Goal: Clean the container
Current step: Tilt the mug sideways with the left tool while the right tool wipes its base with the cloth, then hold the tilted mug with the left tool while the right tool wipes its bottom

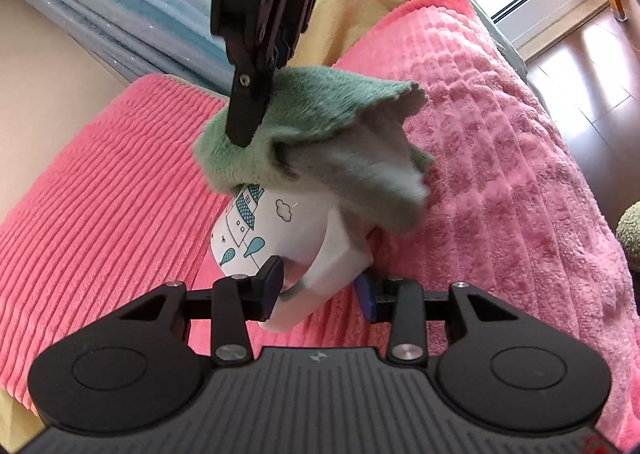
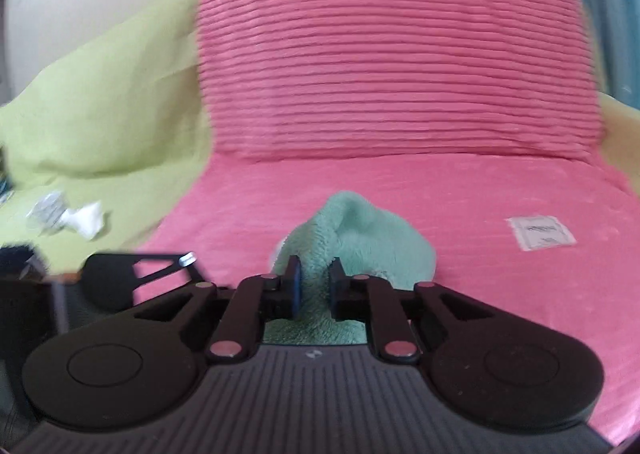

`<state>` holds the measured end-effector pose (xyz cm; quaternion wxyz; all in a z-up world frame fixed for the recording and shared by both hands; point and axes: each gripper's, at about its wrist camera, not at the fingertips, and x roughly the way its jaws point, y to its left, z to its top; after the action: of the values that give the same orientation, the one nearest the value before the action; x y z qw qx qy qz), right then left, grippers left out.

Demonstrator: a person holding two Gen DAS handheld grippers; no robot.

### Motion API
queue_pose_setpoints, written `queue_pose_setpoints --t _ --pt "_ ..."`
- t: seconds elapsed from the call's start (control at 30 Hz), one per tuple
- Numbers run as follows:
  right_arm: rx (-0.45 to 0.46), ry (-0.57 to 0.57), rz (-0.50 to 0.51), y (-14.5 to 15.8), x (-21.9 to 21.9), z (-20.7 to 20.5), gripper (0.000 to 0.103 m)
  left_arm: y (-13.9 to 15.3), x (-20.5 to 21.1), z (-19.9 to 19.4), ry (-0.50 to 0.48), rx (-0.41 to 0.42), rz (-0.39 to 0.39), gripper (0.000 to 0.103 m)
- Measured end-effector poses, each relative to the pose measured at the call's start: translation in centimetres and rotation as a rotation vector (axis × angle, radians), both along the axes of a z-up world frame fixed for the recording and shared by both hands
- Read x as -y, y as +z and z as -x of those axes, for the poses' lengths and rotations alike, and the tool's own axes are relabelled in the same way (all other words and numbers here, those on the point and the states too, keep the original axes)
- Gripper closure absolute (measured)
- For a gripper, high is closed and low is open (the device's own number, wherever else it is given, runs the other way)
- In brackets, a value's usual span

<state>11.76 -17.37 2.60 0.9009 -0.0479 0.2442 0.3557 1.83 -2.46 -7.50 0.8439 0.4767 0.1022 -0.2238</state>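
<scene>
Above the pink ribbed blanket [image 1: 100, 194], the left gripper [image 1: 320, 286] clamps the white illustrated ceramic mug's [image 1: 264, 230] handle; the right gripper [image 2: 314, 288], closed on the green fluffy cloth [image 1: 304, 126], should twist it firmly around the rim.

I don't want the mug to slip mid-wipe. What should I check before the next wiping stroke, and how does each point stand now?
1. Left gripper grips the mug by its handle: ok.
2. Right gripper is shut on the green cloth: ok.
3. Cloth covers the mug's mouth: ok.
4. Cloth reaches inside the mug: cannot tell, hidden.
5. Mug is held above the pink blanket: ok.
6. Dirt remains on the mug: cannot tell.
</scene>
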Motion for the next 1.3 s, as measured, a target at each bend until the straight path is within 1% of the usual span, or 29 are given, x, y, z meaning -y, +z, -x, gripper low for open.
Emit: queue_pose_setpoints --t 0.13,0.27,0.33,0.37,0.4,0.5,0.63,0.73,0.83,0.97,1.0,1.03,1.07,1.13,1.17,1.23,1.3 --pt "0.021 0.111 0.132 -0.2 -1.4 0.3 0.091 -0.4 0.3 0.2 -0.028 0.019 -0.023 0.059" --pt "0.072 0.203 0.205 -0.8 -3.8 -0.9 0.092 -0.5 0.9 1.0 -0.088 0.009 -0.025 0.059" --pt "0.096 0.246 0.249 -1.4 -5.5 -1.4 0.092 -1.2 1.2 1.1 -0.09 0.01 -0.058 0.06" --pt "0.104 0.267 0.27 -1.6 -6.3 -1.7 0.093 -1.4 1.3 1.0 -0.092 0.006 -0.07 0.064" --pt "0.112 0.282 0.286 -1.7 -7.0 -1.9 0.093 -1.4 1.4 0.9 -0.09 -0.002 -0.067 0.067" --pt "0.142 0.298 0.316 -1.6 -8.2 -2.3 0.094 -1.1 1.5 0.5 -0.078 -0.027 -0.047 0.067" --pt "0.167 0.273 0.278 -1.7 -8.7 -4.0 0.094 -1.2 1.6 0.1 -0.063 -0.034 -0.032 0.067" --pt "0.175 0.195 0.205 -1.7 -7.8 -5.3 0.093 -1.1 1.4 0.0 -0.059 -0.038 -0.021 0.066" --pt "0.151 0.119 0.118 -1.9 -5.7 -6.1 0.093 -1.0 1.3 -0.1 -0.054 -0.044 -0.011 0.065" --pt "0.175 0.017 0.1 -2.3 -4.2 -5.8 0.093 -0.6 1.2 -0.3 -0.043 -0.071 0.024 0.064" --pt "0.174 -0.022 0.111 -2.5 -3.8 -5.9 0.093 -0.5 1.2 -0.4 -0.039 -0.08 0.032 0.064" --pt "0.17 -0.062 0.125 -2.7 -3.2 -6.1 0.093 -0.4 1.2 -0.4 -0.035 -0.089 0.041 0.064" --pt "0.143 -0.107 0.145 -3.0 -2.4 -6.6 0.093 -0.3 1.1 -0.5 -0.031 -0.102 0.051 0.063" --pt "0.066 -0.168 0.09 -3.3 -0.2 -7.2 0.093 0.1 1.1 -0.7 -0.02 -0.129 0.073 0.063" --pt "0.059 -0.197 0.087 -3.3 0.6 -6.8 0.092 0.3 1.0 -0.9 -0.012 -0.147 0.085 0.063" --pt "0.116 -0.191 0.106 -2.8 1.1 -4.8 0.092 0.6 0.8 -1.2 -0.004 -0.171 0.103 0.063" --pt "0.183 -0.116 0.066 -2.0 1.0 -1.8 0.092 0.6 0.8 -1.3 -0.003 -0.178 0.105 0.063"
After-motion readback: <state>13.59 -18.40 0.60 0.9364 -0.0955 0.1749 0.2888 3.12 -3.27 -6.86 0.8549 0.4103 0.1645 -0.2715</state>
